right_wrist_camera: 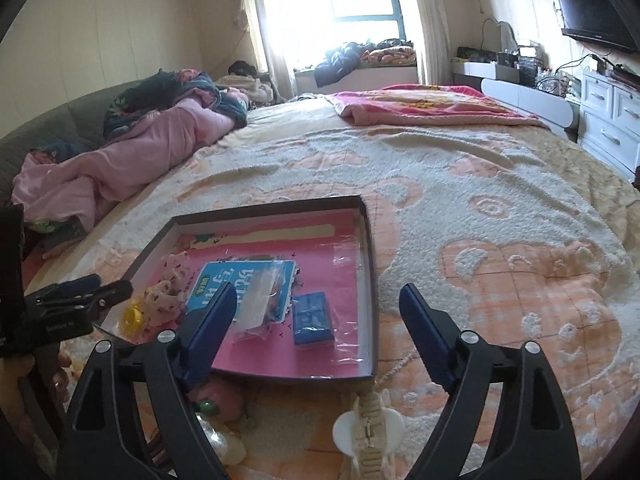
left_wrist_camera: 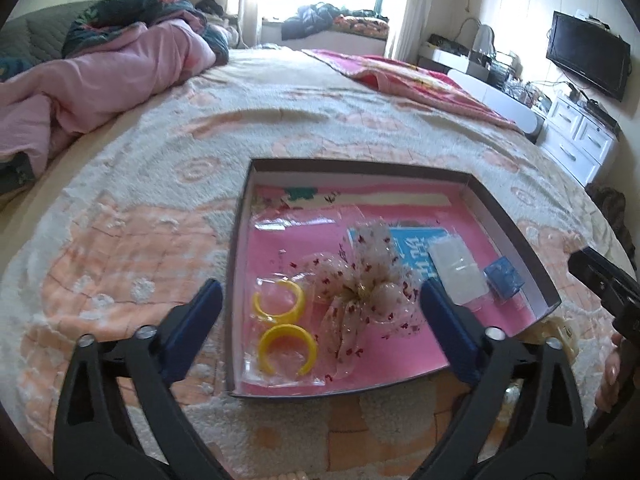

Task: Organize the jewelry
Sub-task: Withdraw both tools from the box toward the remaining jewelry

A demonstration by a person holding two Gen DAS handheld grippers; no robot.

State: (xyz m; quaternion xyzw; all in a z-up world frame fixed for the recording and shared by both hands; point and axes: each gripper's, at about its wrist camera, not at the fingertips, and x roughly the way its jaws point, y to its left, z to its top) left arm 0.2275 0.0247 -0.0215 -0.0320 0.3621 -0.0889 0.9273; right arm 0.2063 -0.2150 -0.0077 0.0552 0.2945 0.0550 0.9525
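Note:
A shallow box [left_wrist_camera: 514, 224] with a pink floor lies on the bed. In it lie two yellow open bangles [left_wrist_camera: 286, 330] in clear wrap, a sheer bow with red dots [left_wrist_camera: 360, 292], a clear plastic case [left_wrist_camera: 458, 270] on a blue card, and a small blue box [left_wrist_camera: 504, 278]. My left gripper [left_wrist_camera: 320, 302] hangs open above the bangles and bow, nothing between its fingers. My right gripper [right_wrist_camera: 320, 306] stands open over the box's near right corner, above the small blue box [right_wrist_camera: 312, 314]. A white card with a pearl chain [right_wrist_camera: 368, 430] lies on the bed below it.
A pink trinket with green bead [right_wrist_camera: 214, 400] lies beside the box's [right_wrist_camera: 370, 280] near edge. Pink bedding [left_wrist_camera: 100, 84] is heaped at far left, a red blanket [left_wrist_camera: 420, 80] at far right. White drawers [left_wrist_camera: 576, 140] and a TV stand past the bed.

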